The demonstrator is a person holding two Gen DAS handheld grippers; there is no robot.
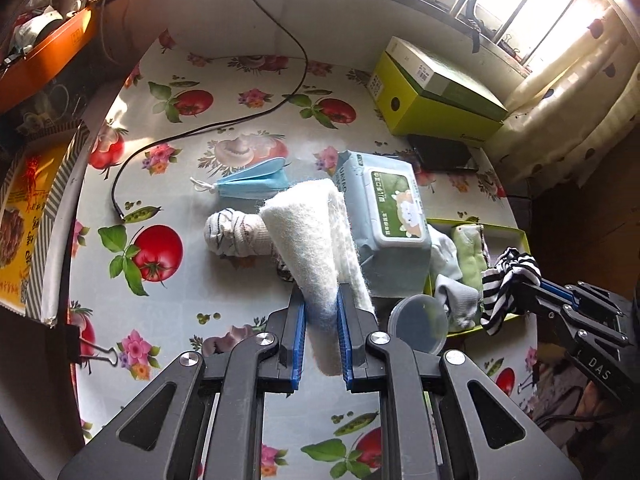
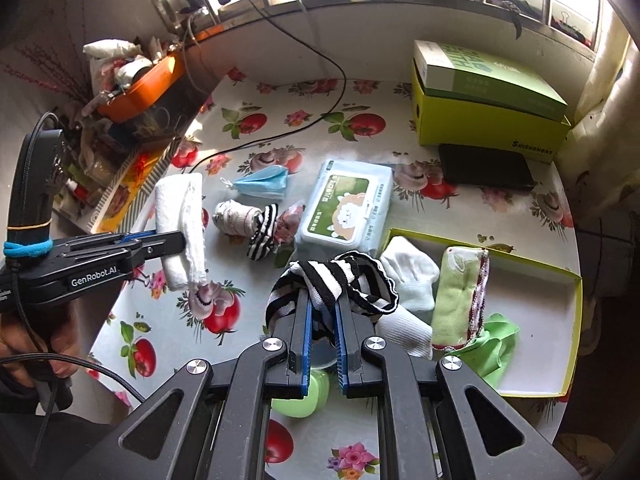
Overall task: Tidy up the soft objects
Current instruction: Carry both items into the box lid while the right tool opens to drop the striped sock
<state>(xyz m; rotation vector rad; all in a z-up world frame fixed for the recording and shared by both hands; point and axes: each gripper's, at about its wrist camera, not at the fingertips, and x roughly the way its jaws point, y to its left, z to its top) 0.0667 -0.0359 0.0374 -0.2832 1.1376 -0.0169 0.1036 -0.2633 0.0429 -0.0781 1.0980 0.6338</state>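
Evidently each gripper carries its own soft thing clear of the desk [image 2: 400, 96] toward the tray [image 2: 576, 320]: the left gripper [image 1: 322, 308] is clamped on a white towel [image 1: 304, 240], the right gripper [image 2: 322, 312] is pinched on a striped sock [image 2: 340, 280] just beside the tray's socks [image 2: 412, 276] and green cloths [image 2: 456, 296]. The towel hides part of the rolled sock [image 1: 234, 232] behind it, and the lidded tub [image 2: 308, 396] below the right gripper is mostly covered.
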